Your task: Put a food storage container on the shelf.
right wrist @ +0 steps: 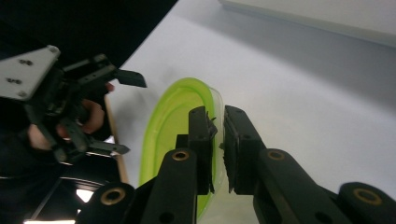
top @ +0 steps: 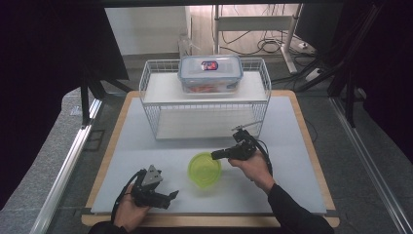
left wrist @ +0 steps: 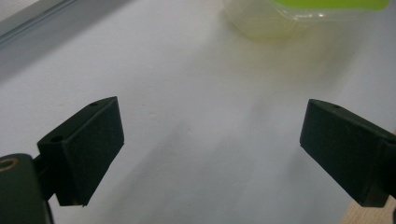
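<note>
A round clear container with a lime-green lid [top: 204,168] sits on the white mat near the front middle. My right gripper [top: 215,155] reaches it from the right. In the right gripper view the right gripper [right wrist: 219,126] is shut on the rim of the container [right wrist: 170,112]. My left gripper [top: 173,196] rests low at the front left, open and holding nothing, a short way left of the container. In the left gripper view the left gripper [left wrist: 210,149] has its jaws wide apart over bare mat, with the container [left wrist: 280,18] ahead at the top.
A white wire rack [top: 151,105] stands at the back of the mat. On its top shelf lies a clear rectangular box with a blue clip lid [top: 210,73]. The wooden table edge [top: 311,146] frames the mat. Cables and a stand sit beyond on the floor.
</note>
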